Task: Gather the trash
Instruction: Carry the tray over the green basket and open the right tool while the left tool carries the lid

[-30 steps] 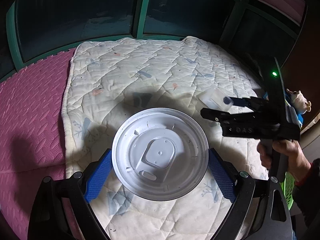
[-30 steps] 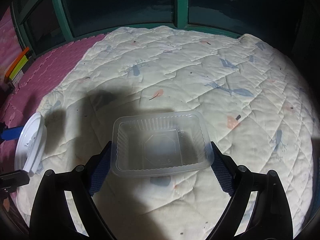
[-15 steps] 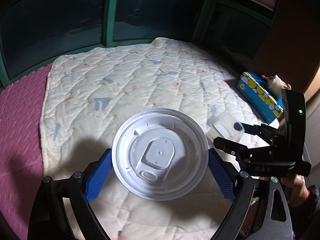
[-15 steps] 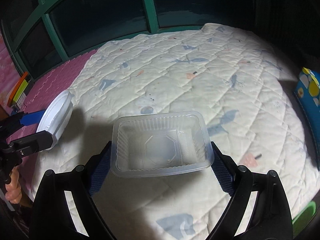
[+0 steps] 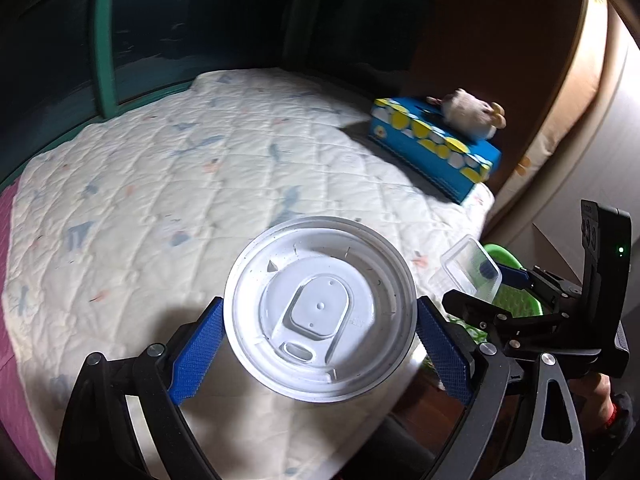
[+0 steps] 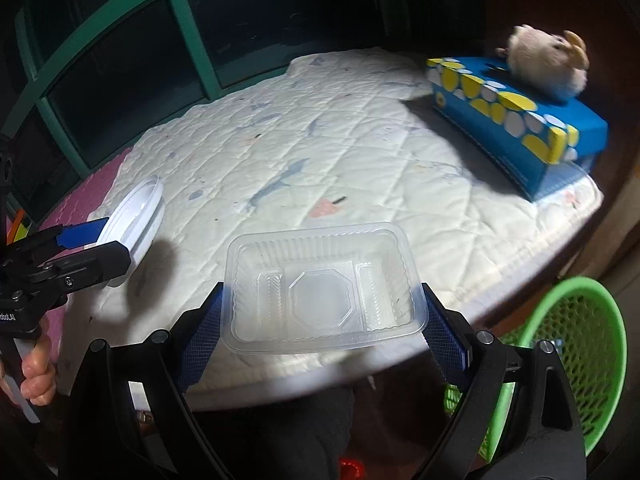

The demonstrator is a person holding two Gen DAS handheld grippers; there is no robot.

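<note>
My left gripper [image 5: 318,340] is shut on a round white plastic lid [image 5: 320,312], held flat above the quilted mat's near right edge. The lid also shows edge-on at the left of the right wrist view [image 6: 136,216]. My right gripper [image 6: 322,324] is shut on a clear rectangular plastic tray [image 6: 324,288], held over the mat's front edge. The tray also shows in the left wrist view [image 5: 470,270], with the right gripper [image 5: 492,284] just right of the lid. A green mesh basket [image 6: 576,344] stands on the floor at lower right, partly hidden behind the tray and gripper in the left wrist view [image 5: 516,292].
A cream quilted mat [image 5: 180,184] lies on pink foam flooring [image 5: 8,344]. A blue tissue box with yellow and white dots [image 6: 516,120] sits at the mat's far right, with a small plush toy [image 6: 548,60] on it. Dark green-framed windows stand behind.
Both grippers have swung to the right with their loads, from over the mat's middle toward its right edge. The tissue box and the green basket have come into view.
</note>
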